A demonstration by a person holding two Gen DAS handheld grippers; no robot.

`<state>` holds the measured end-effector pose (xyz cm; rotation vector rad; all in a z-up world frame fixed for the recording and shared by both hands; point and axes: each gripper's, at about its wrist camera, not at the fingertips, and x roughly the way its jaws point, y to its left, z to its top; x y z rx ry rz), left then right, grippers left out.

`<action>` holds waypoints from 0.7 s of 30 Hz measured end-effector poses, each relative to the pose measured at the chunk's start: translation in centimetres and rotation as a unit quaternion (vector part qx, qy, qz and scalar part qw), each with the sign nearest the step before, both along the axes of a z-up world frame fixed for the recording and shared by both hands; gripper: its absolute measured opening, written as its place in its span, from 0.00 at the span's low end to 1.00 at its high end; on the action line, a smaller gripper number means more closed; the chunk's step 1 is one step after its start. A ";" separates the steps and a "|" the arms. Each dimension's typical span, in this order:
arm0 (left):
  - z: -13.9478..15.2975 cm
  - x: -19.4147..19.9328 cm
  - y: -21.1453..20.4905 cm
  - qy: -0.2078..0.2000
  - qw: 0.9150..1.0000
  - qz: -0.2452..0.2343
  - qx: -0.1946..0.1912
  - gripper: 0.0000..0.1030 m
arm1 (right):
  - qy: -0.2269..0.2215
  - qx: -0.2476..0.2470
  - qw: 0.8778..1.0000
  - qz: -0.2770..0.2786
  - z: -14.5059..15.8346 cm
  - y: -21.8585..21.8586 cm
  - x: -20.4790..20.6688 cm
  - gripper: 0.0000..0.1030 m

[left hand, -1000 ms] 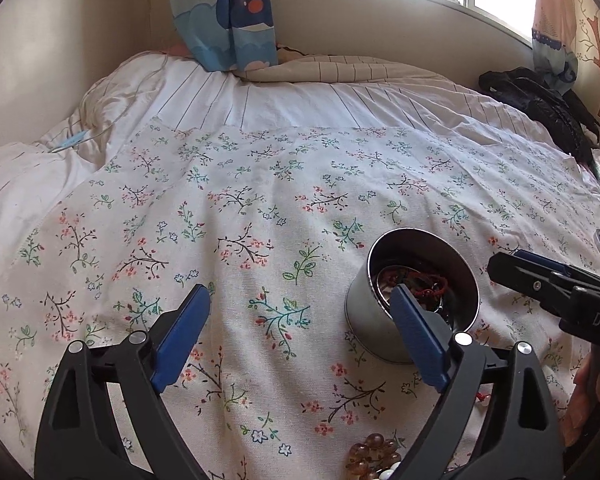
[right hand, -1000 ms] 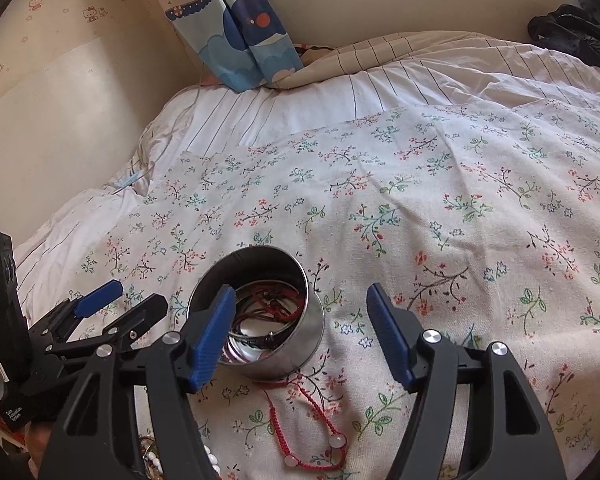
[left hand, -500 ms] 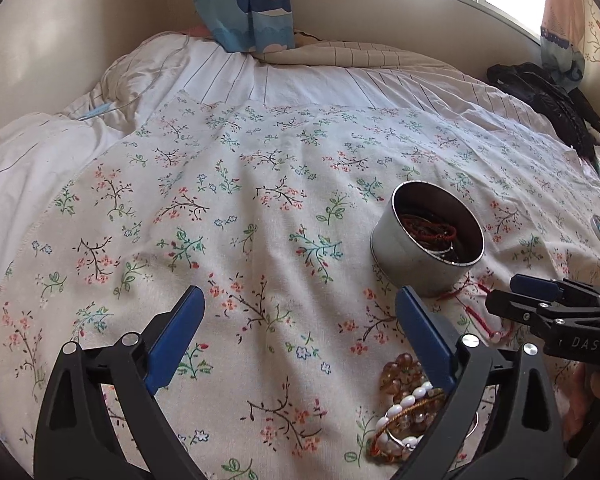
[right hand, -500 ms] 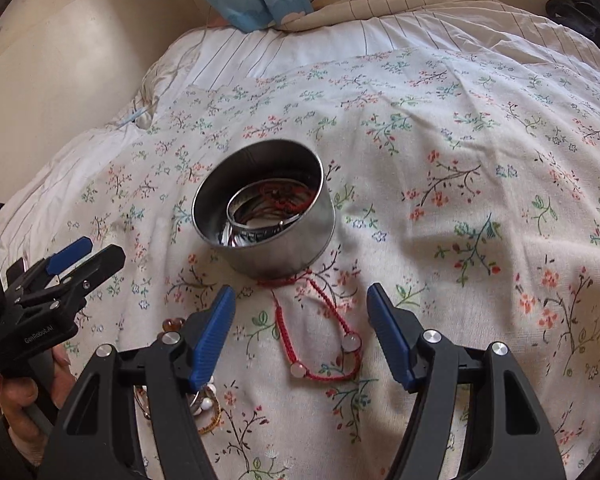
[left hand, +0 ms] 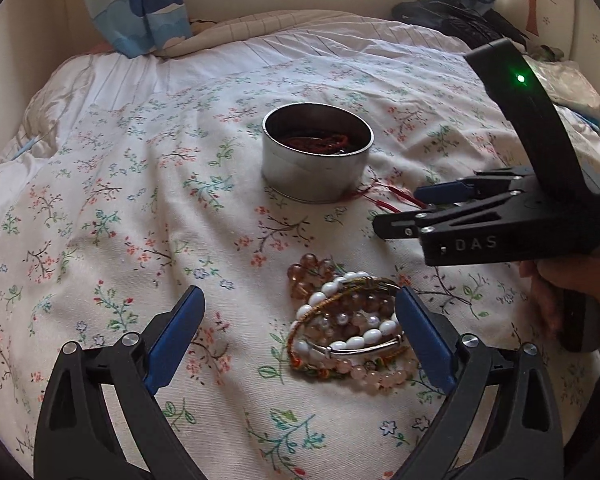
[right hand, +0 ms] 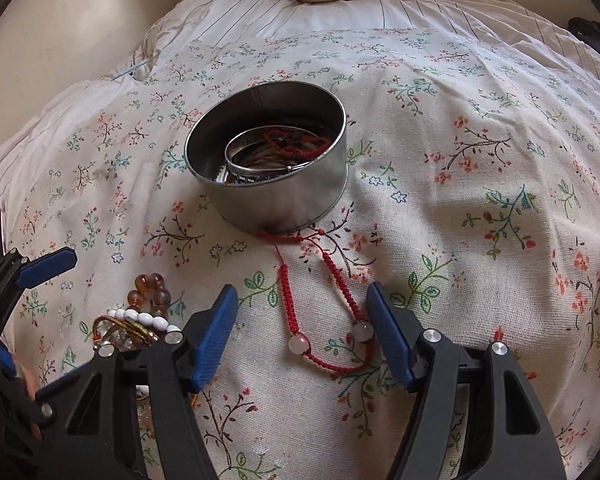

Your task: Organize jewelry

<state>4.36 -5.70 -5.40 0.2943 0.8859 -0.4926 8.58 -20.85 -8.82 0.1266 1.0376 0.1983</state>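
A round metal tin [left hand: 315,160] stands on the floral bedspread and holds a silver bangle [right hand: 260,156] and red cords [right hand: 296,142]. A red cord bracelet with two pale beads [right hand: 324,320] lies in front of the tin, between the fingers of my open right gripper [right hand: 300,336]. A pile of bead bracelets [left hand: 348,320], amber, white and pink, lies just ahead of my open left gripper [left hand: 298,336], close to its right finger. The pile also shows in the right wrist view [right hand: 140,316]. Both grippers are empty.
The floral cloth [left hand: 120,220] covers a white striped duvet [left hand: 260,52]. A blue curtain [left hand: 140,4] hangs at the back wall. Black clothing [left hand: 456,12] lies at the far right. The right gripper's body [left hand: 500,216] reaches in from the right of the left wrist view.
Both grippers have pulled back and tilted down from the tin. The bead pile now lies in front of the left gripper and the red cord bracelet between the right fingers.
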 end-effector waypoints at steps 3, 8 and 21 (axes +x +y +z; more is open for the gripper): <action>-0.4 -0.1 0.1 0.028 0.999 -0.011 -0.018 0.67 | 0.006 0.006 1.000 -0.004 0.0 -0.5 -0.3 0.38; -0.4 -1.0 1.1 0.050 0.998 -0.004 -0.035 0.33 | 0.017 0.019 1.000 -0.012 0.1 -1.4 -1.6 0.18; 0.6 -1.4 2.8 0.061 0.996 0.028 -0.063 0.27 | -0.011 0.002 1.000 -0.013 1.5 -1.2 -4.1 0.48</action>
